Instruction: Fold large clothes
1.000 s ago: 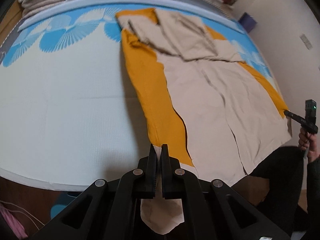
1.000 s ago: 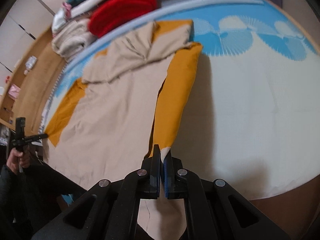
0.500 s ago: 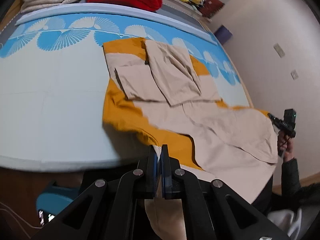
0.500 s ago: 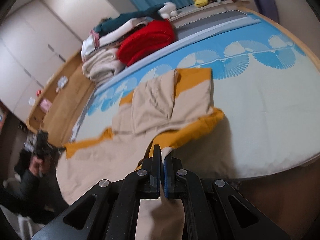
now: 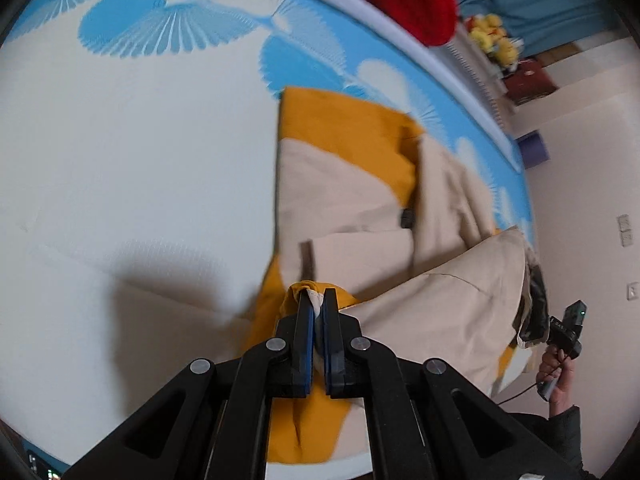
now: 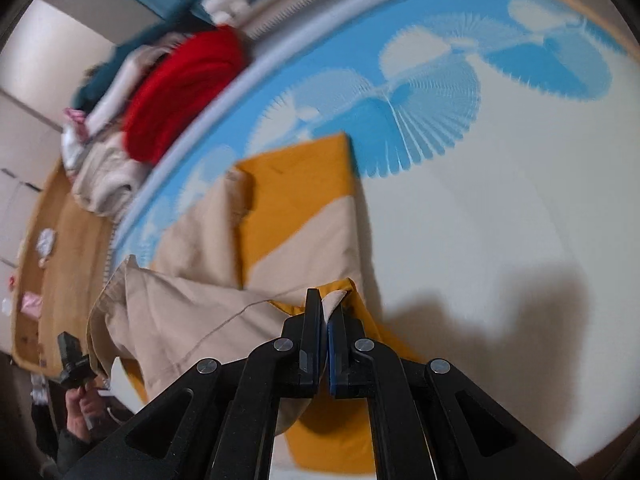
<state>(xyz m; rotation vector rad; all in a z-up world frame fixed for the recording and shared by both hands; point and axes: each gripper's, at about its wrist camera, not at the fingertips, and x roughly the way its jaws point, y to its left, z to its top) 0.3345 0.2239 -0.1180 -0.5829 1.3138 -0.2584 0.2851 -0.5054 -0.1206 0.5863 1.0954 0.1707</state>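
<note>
A large beige and mustard-yellow garment (image 5: 352, 184) lies on the white and blue bed cover (image 5: 120, 160). It also shows in the right wrist view (image 6: 296, 208). My left gripper (image 5: 314, 300) is shut on one bottom corner of the garment and holds it lifted over the lower part. My right gripper (image 6: 325, 304) is shut on the other bottom corner, also lifted. The hem hangs between the two as a raised fold (image 5: 440, 304). The other gripper shows at the far right of the left wrist view (image 5: 568, 328) and at the far left of the right wrist view (image 6: 74, 356).
Folded red (image 6: 180, 92) and cream (image 6: 108, 176) blankets are stacked beyond the bed's far edge. Yellow plush toys (image 5: 492, 36) sit at the back. A wooden floor (image 6: 52, 272) lies to the left in the right wrist view. A wall (image 5: 592, 200) stands on the right.
Both grippers have lifted the garment's bottom corners and carried them forward over the garment toward its top. The lower half now rises as a fold instead of lying flat.
</note>
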